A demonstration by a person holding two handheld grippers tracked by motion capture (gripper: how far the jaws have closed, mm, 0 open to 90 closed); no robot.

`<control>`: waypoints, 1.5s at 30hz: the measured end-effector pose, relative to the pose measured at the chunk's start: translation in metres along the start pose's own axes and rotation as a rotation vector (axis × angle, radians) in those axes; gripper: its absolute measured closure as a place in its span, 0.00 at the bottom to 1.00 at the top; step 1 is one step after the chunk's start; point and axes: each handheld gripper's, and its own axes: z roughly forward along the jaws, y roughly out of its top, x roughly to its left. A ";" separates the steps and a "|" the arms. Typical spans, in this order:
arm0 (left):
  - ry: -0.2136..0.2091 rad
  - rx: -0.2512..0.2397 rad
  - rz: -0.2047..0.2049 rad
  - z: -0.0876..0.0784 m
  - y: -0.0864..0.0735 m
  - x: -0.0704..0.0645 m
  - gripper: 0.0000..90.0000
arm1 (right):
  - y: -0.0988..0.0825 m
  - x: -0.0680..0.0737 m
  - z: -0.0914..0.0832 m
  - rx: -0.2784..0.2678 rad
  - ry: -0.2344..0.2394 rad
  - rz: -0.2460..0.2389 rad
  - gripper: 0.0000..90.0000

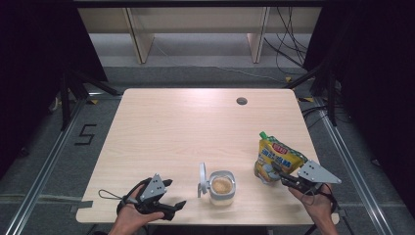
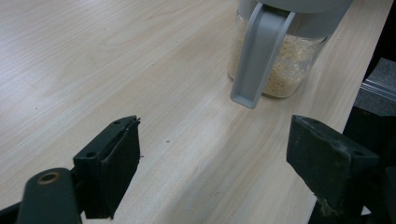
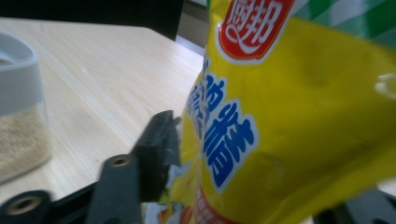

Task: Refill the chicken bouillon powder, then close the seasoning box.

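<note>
Standing on the near right of the table (image 1: pixel 195 122), the yellow pouch (image 1: pixel 276 159) is leaning with its green spout end pointing far and slightly left, its long axis running from the near right up toward the far left. Its lower body is sitting between the jaws of the right hand-held gripper (image 1: pixel 281 177), which is reaching in from the near right, so this hand is by far the nearer one. In the right gripper view the pouch (image 3: pixel 299 116) is lying against the left jaw; whether the jaws are pressing on it or merely flanking it, I cannot tell.

Sitting near the table's near edge, left of the pouch, the open jar (image 1: pixel 221 187) of pale granules is keeping its grey lid (image 1: pixel 202 178) flipped up on its left side.

Resting at the near left, the left hand-held gripper (image 1: pixel 176 205) is lying spread and empty, pointing right toward the jar (image 2: pixel 280 60).
</note>
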 end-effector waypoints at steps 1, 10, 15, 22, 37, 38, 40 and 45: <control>0.007 -0.004 -0.003 -0.001 0.000 0.000 0.19 | 0.000 0.001 -0.001 -0.017 -0.010 0.018 0.45; -0.008 -0.028 -0.020 -0.002 0.004 -0.002 0.19 | -0.001 0.013 -0.028 0.108 -0.060 0.187 0.32; -0.014 -0.040 -0.030 -0.004 0.006 -0.004 0.19 | -0.004 0.019 -0.036 0.149 -0.066 0.247 0.28; -0.040 -0.078 -0.038 -0.005 0.012 -0.007 0.21 | -0.004 0.030 -0.045 0.200 -0.071 0.278 0.25; -0.060 -0.070 0.038 -0.008 0.026 -0.011 0.74 | -0.006 0.045 -0.056 0.259 -0.059 0.299 0.23; -0.058 -0.081 0.020 -0.008 0.027 -0.013 0.79 | -0.007 0.044 -0.056 0.262 -0.063 0.278 0.23; -0.041 -0.069 0.041 -0.009 0.027 -0.013 0.87 | -0.007 0.045 -0.058 0.273 -0.062 0.290 0.23; -0.032 -0.054 0.083 -0.009 0.028 -0.014 0.99 | -0.008 0.045 -0.057 0.260 -0.048 0.251 0.24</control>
